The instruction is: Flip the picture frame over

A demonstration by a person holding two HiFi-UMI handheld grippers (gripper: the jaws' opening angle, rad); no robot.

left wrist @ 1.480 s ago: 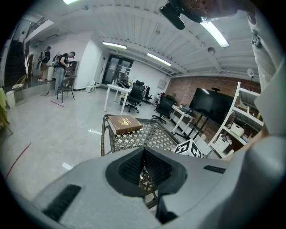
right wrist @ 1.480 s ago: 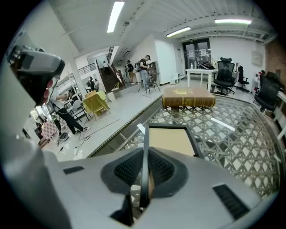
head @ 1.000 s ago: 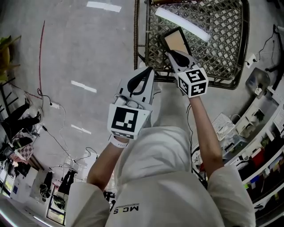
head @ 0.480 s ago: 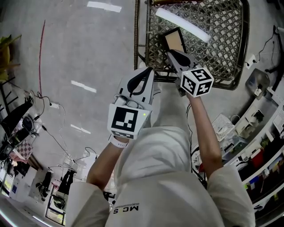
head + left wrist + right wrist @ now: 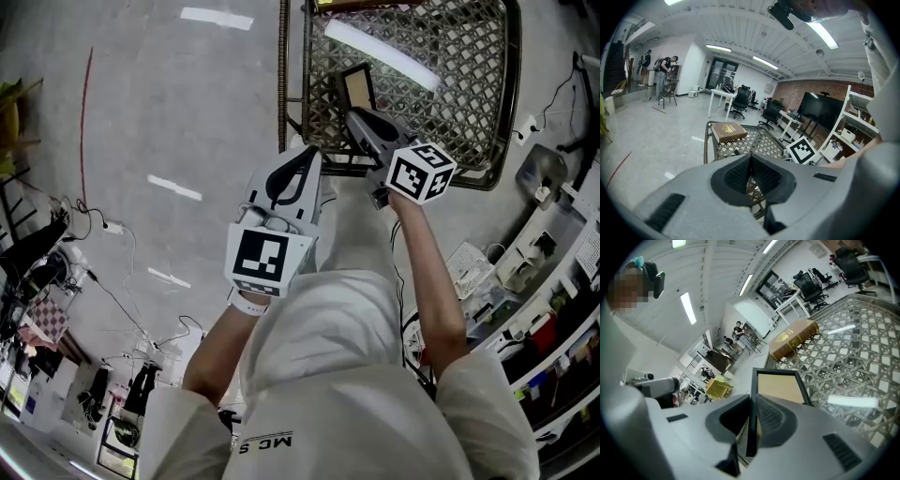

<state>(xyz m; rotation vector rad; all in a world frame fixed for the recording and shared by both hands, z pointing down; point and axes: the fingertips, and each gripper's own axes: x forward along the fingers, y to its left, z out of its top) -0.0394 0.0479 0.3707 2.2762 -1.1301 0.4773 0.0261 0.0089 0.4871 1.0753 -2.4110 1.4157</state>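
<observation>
Picture frame, black-rimmed with its tan panel showing, is over the near left part of the lattice table, close to the table's left rim. Whether its far edge touches the lattice is unclear. To its right the lattice lies open. A brown book lies at the far edge, well apart from the frame. The right gripper reaches in from the near rim, its jaws clamped on the frame's near left edge. The left gripper hangs just outside that rim, beside the right one, jaws pressed together on nothing.
</observation>
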